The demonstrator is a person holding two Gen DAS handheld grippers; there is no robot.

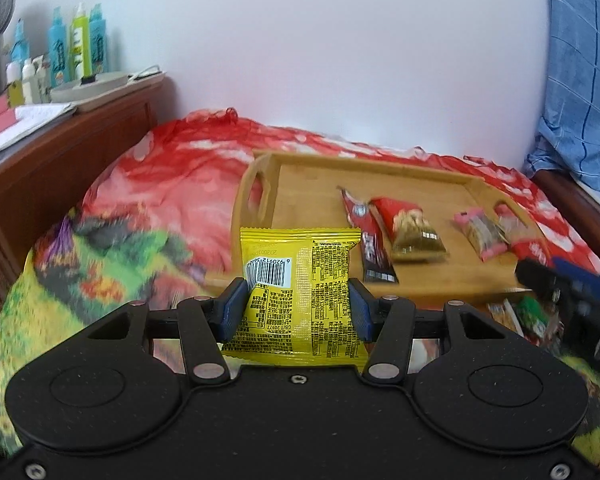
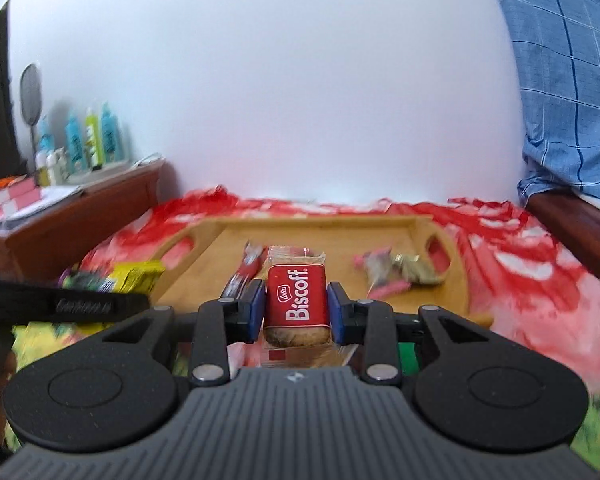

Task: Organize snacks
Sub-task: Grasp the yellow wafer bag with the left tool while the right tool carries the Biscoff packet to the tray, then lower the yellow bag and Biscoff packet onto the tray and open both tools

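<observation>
Bedspread (image 1: pixel 188 184) in red carries a wooden tray (image 1: pixel 432 178) at twelve o'clock; left tool (image 1: pixel 296 308) pinches a yellow packet (image 1: pixel 300 280), right tool (image 2: pixel 296 312) a Biscoff biscuit (image 2: pixel 296 300).

Four snack packets (image 1: pixel 412 236) on one wooden tray (image 1: pixel 300 184).

Left wrist view: we look forward along the left gripper (image 1: pixel 296 304), tilted down over the bed, with the wooden tray (image 1: pixel 380 168) ahead to the right.
Right wrist view: we face the same white wall (image 2: pixel 300 80), the tray (image 2: pixel 320 226) straight ahead and near.
Shared: tray, red bedspread (image 1: pixel 172 184), wooden dresser (image 2: pixel 80 216), blue cloth (image 2: pixel 560 80).
</observation>
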